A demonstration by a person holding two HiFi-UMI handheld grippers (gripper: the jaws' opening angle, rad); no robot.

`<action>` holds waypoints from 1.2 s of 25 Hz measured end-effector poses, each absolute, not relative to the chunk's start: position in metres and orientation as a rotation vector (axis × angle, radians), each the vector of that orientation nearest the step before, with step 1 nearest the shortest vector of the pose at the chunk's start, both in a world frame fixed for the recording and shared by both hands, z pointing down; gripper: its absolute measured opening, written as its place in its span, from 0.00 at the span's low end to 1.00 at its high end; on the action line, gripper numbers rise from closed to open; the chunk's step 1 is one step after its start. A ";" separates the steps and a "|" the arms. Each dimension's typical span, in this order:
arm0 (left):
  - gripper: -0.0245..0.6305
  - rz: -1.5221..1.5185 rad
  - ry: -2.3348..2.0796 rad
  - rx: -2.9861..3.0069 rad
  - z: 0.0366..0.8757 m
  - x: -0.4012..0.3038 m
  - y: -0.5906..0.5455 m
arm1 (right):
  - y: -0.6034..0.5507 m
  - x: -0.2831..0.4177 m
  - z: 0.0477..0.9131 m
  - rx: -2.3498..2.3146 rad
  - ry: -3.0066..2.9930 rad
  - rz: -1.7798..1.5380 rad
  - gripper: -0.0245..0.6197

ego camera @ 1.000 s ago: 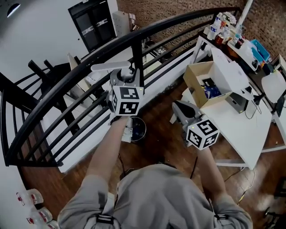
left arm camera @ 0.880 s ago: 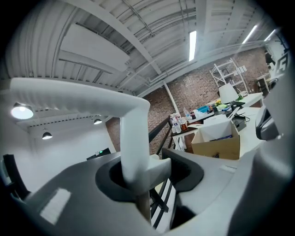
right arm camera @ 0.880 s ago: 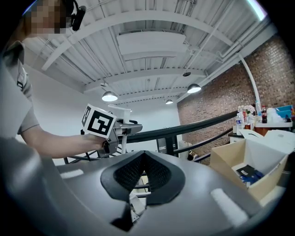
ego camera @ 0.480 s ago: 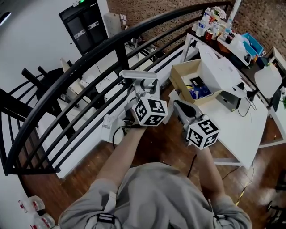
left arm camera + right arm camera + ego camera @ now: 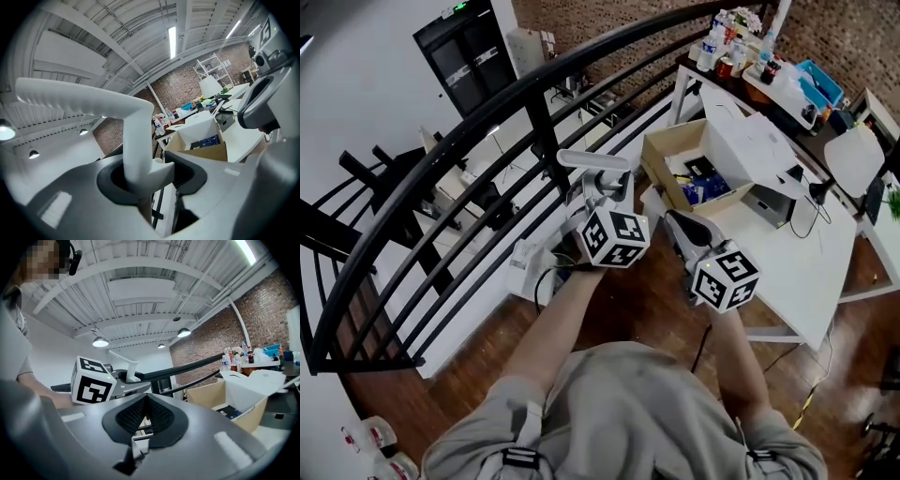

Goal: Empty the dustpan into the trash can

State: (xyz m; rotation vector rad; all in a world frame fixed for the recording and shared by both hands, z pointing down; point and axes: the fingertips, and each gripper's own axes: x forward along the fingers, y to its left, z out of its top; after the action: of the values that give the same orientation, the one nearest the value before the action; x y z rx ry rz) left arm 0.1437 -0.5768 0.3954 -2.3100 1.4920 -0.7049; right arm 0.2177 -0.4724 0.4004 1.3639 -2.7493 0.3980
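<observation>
Two grippers are in view, one in each hand. The left gripper [image 5: 140, 180] is clamped on a single thing, the white stem of the dustpan [image 5: 136, 136], whose bent grip juts sideways above the jaws. In the head view that grip sits just past the gripper's marker cube, close to the black railing [image 5: 441, 159] and above the wooden floor [image 5: 647, 300]. One white piece [image 5: 525, 265] hangs lower, beside the left wrist; whether it is the pan itself I cannot tell.

The right gripper [image 5: 146, 401] is closed and empty: its two dark pads meet at the tips with nothing between them. It is held just to the right of the left one.

To the right stands one white table [image 5: 797, 272] with one open cardboard box [image 5: 675, 169] on it. A cluster of bottles [image 5: 727, 52] at the far end is too small to count.
</observation>
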 end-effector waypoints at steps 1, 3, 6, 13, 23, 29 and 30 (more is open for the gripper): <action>0.31 -0.703 1.492 -2.310 0.395 0.143 -0.576 | -0.472 0.217 0.401 1.358 -2.752 0.400 0.04; 0.31 -0.695 1.499 -2.307 0.391 0.138 -0.573 | -0.471 0.214 0.400 1.338 -2.761 0.402 0.04; 0.31 -0.676 1.522 -2.304 0.383 0.125 -0.568 | -0.472 0.205 0.401 1.298 -2.783 0.408 0.04; 0.31 -0.580 1.571 -2.317 0.356 0.058 -0.546 | -0.465 0.154 0.402 1.182 -2.833 0.405 0.04; 0.31 -0.391 1.709 -2.336 0.325 -0.073 -0.501 | -0.433 0.060 0.408 1.025 -2.875 0.426 0.04; 0.31 -0.385 1.612 -2.361 0.325 -0.060 -0.480 | -0.406 0.022 0.402 1.020 -2.838 0.400 0.04; 0.31 -0.385 1.598 -2.358 0.325 -0.055 -0.477 | -0.401 0.022 0.401 1.032 -2.823 0.387 0.04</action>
State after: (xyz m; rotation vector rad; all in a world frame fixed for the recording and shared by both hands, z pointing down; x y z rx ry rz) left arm -0.0549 -0.4770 0.3252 -2.3584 1.5981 -0.3854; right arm 0.0225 -0.4006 0.4010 1.0317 -2.8234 0.3874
